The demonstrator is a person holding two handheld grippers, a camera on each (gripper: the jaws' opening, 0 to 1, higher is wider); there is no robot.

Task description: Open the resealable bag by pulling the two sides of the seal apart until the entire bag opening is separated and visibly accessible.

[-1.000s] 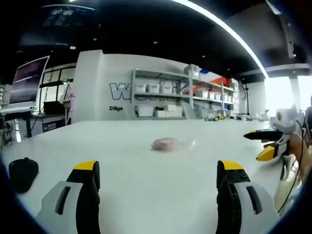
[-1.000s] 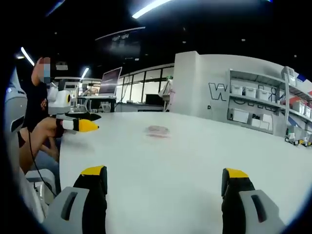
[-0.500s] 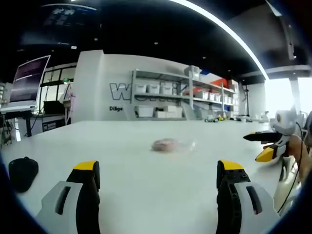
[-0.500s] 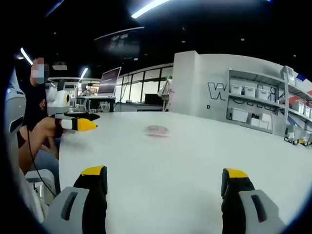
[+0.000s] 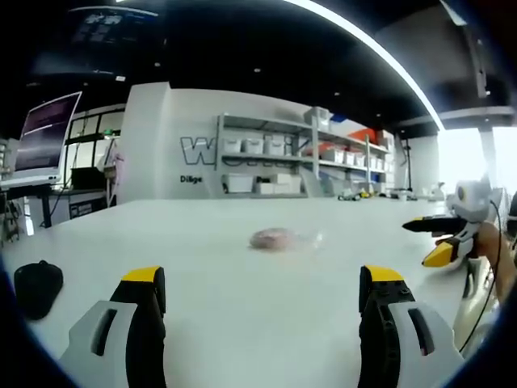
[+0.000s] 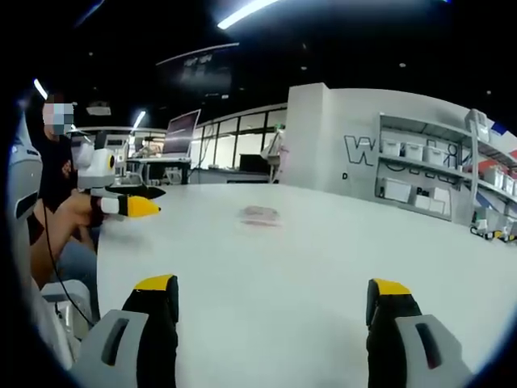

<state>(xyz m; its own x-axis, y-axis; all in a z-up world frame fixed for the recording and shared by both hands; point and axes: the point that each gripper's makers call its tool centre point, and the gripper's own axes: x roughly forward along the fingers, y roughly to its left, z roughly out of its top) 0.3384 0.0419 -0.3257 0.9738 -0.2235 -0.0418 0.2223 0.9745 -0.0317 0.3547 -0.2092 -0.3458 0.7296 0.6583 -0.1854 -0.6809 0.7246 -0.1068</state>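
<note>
Nothing is shifting since a second ago: both the left claw (image 5: 262,303) and right claw (image 6: 271,311) are hovering spread and empty, while the resealable bag (image 5: 279,239) is lying untouched, far across the white surface (image 5: 242,323).

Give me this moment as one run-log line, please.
phase: pre-grasp | left gripper: open | right gripper: open | bag: untouched on table

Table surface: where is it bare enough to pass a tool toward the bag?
The white table lies bare between both open tools and the bag mid-table. The only clutter is a black object near the left edge in the left gripper view.
</note>
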